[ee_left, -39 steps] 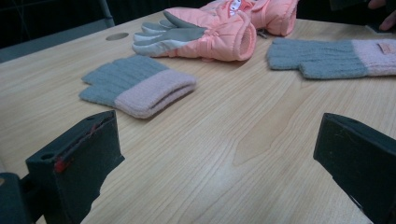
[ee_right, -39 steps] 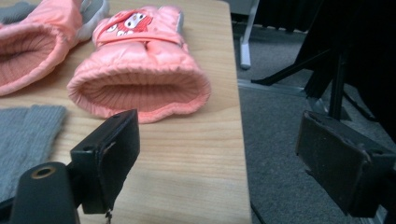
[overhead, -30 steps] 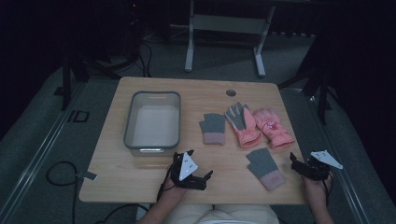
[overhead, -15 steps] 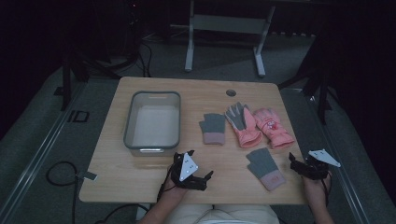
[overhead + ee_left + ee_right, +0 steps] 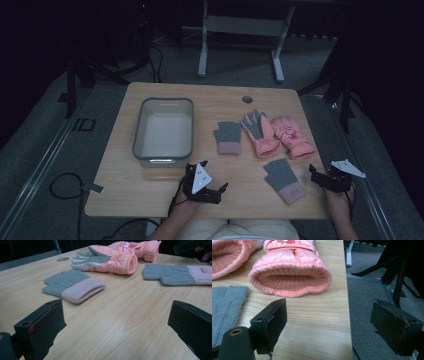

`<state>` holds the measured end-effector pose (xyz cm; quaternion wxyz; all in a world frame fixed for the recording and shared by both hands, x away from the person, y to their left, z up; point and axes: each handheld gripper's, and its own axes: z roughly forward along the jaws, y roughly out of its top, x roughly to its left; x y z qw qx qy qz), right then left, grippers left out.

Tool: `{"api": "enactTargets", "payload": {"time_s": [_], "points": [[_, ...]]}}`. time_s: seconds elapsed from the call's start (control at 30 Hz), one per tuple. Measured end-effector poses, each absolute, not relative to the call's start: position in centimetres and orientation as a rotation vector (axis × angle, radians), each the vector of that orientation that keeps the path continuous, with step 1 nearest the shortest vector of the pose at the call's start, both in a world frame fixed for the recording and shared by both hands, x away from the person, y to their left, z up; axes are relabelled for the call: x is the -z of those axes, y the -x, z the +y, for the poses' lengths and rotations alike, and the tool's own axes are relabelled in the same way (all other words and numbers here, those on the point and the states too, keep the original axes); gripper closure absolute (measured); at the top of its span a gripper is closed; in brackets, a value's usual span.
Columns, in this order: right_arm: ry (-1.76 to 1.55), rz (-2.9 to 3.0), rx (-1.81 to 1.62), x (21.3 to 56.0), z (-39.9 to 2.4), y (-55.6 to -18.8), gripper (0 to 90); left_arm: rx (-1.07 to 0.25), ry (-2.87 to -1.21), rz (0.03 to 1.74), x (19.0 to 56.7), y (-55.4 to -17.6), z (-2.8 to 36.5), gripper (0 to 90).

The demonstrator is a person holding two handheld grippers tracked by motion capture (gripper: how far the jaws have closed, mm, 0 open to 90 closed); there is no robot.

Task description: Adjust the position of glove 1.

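Hovering low in the high view, the left gripper [image 5: 218, 190] and right gripper [image 5: 315, 176] have barely shifted in the last second, so nothing is picked yet. Left gripper view: jaws wide apart, grey knit glove [image 5: 74, 285] upper left. Right gripper view: jaws spread, pink mitten [image 5: 290, 272] cuff at top centre.

The high view looks forward and down from above the person's side, taking in the whole table [image 5: 150, 200]. The left gripper view sits low and close over the wood, facing the gloves; the right gripper view skims the table's right edge, and both catch the pink mitten [image 5: 289, 272] seen from above.
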<state>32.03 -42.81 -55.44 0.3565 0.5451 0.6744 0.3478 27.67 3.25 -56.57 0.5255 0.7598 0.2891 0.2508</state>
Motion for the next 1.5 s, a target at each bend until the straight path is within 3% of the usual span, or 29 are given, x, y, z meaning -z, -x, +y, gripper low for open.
{"api": "enactTargets", "payload": {"time_s": [0.9, 1.5], "points": [[-1.427, 1.760, -0.937, 50.5, -41.5, -33.6, 13.1, -0.589, -1.816, 0.692, 56.6, -27.7, 3.3, 0.1], [-1.327, 1.753, -0.963, 46.2, -36.9, -36.4, 12.9, -0.622, -1.829, 0.682, 56.6, -27.5, 3.1, 0.1]]}}
